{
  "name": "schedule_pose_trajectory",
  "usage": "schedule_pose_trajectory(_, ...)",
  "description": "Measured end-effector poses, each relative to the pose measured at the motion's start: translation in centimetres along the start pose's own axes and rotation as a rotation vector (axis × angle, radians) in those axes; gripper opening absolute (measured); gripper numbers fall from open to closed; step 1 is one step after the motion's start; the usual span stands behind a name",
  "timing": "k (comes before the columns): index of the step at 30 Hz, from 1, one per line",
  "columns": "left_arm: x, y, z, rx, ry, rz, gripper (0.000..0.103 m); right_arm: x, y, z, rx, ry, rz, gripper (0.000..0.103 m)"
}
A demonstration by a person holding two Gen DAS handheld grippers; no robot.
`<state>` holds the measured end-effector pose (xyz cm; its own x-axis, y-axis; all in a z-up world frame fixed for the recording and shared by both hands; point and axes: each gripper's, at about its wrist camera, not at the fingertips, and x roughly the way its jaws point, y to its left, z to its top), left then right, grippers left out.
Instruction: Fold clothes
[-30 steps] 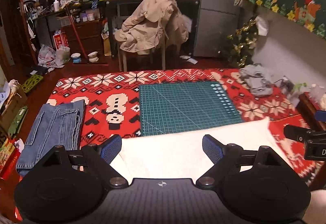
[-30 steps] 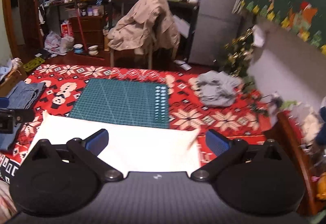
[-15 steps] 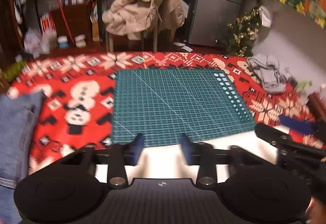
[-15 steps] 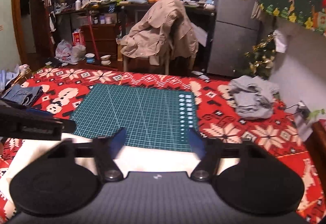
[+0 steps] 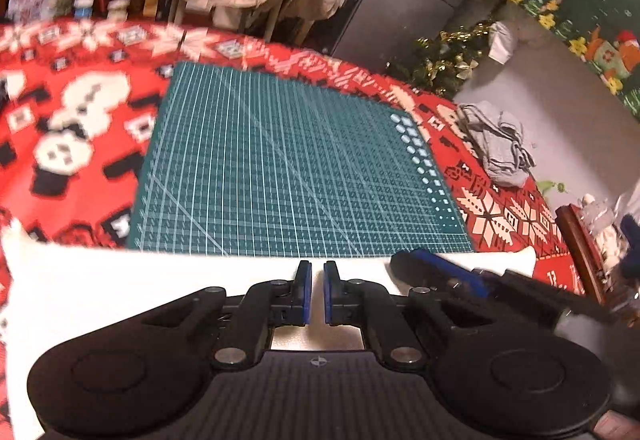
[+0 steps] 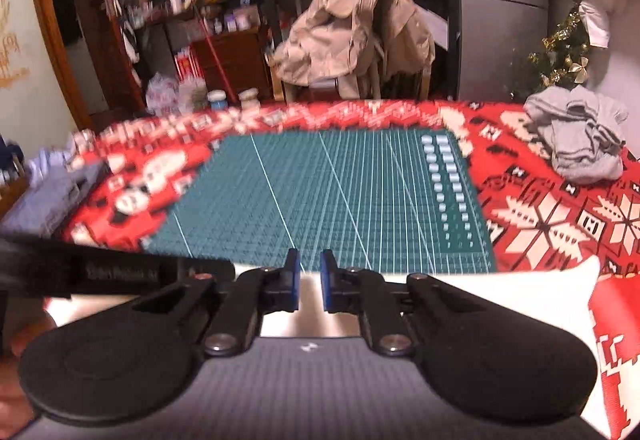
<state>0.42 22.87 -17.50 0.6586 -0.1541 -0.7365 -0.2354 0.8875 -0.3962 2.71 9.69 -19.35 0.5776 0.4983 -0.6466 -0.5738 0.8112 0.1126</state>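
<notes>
The white flat cloth (image 5: 168,280) lies along the near edge of the counter (image 5: 80,88), which is covered with a red patterned Christmas cloth, and its far edge overlaps the near edge of the green gridded cutting mat (image 5: 288,168). Both claws are low over this white cloth.

The left claw (image 5: 316,290) has just been closing; its blue pads (image 5: 307,290) now stand almost together with only a narrow slit between them, and the white fabric shows in that slit. I cannot tell if the pads really pinch it. The right claw (image 6: 309,286) has also just been closing, and its pads are near each other with the white cloth showing between and under them; a pinch cannot be confirmed there either. The two claws are just beside each other.

A crumpled grey garment (image 6: 580,136) lies at the far right of the counter, well apart from the white cloth. A beige jacket (image 6: 360,24) hangs over a chair behind the counter.
</notes>
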Motion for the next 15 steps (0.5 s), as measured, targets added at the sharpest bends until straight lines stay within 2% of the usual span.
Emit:
schedule_pose_trajectory(3, 0.2, -0.1, -0.2, 0.003, -0.008, 0.002, 0.006, 1.1, 0.2, -0.9, -0.019, 0.025, -0.023, 0.011)
schedule_pose_trajectory(7, 0.5, -0.1, -0.2, 0.001, -0.017, 0.001, 0.006, 1.4, 0.8, -1.6, -0.056, 0.006, -0.034, 0.013)
schedule_pose_trajectory(15, 0.9, -0.6, 0.0, 0.004, -0.028, 0.018, 0.006, 1.9, 0.9, -1.3, -0.059, 0.005, -0.049, 0.014)
